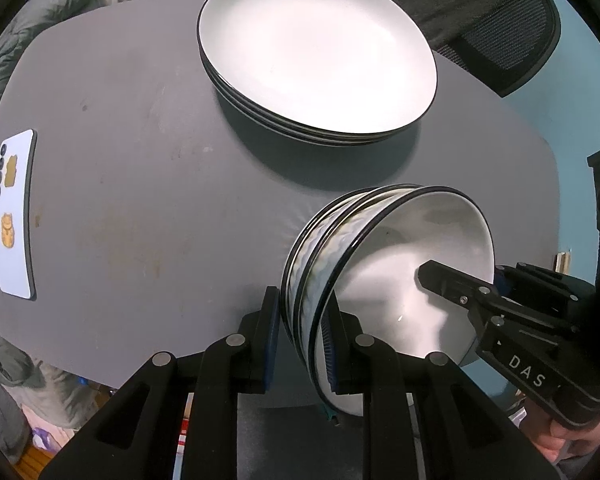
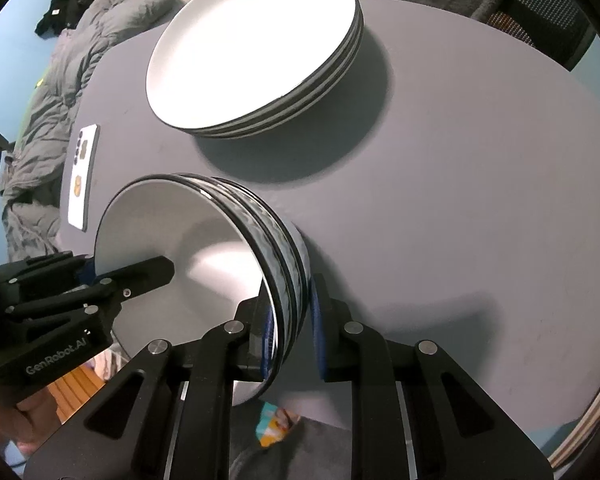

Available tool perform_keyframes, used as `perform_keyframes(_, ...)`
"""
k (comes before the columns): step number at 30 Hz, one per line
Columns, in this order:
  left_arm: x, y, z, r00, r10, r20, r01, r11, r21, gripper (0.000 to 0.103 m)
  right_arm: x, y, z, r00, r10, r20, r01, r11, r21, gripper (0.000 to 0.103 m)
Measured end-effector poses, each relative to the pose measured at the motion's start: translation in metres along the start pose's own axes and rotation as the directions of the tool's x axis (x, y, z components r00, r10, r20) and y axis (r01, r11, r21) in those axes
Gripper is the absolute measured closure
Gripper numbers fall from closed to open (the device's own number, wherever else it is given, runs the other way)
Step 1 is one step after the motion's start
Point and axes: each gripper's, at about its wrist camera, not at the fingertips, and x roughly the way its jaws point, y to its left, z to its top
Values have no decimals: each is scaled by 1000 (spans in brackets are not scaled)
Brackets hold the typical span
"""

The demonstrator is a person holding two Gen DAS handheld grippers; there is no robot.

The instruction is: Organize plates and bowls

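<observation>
The black two-finger left gripper (image 1: 304, 344), seen low in the frame, is pointed steeply down and clamped on the rims of the nested white bowls with black rims (image 1: 384, 264). The black two-finger right gripper (image 2: 290, 336) is clamped likewise on the opposite rim, low centre of its frame.

Phone (image 1: 15, 216) on grey table (image 1: 140, 160)

"DAS" on the right gripper (image 1: 440, 280) body; "GenRobot.AI" on the left gripper (image 2: 156, 270) body
</observation>
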Motion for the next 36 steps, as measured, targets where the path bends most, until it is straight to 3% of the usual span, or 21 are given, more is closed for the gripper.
perform_keyframes(7, 0, -2, -4, 1000, -1, -1, 1, 1000, -5, 84, 6, -1, 2, 1000, 0, -8, 0, 1000, 1, 84)
perform_keyframes(12, -2, 7, -3, 999, -43, -10, 43, 998, -35, 84, 4, -5, 2, 1000, 27, -9, -27, 999, 17, 85)
perform_keyframes(20, -7, 3, -4, 1000, -29, -7, 29, 999, -26, 84, -4, 1, 2, 1000, 7, 3, -7, 1000, 12, 85)
perform_keyframes(30, -55, 0, 8, 997, -42, 60, 43, 999, -10, 84, -42, 13, 16, 999, -3, 49, 3, 1000, 0, 85)
perform_keyframes(36, -92, 0, 32, 991, -40, 127, 42, 999, -13, 84, -69, 26, 39, 995, -4, 96, 6, 1000, -24, 85)
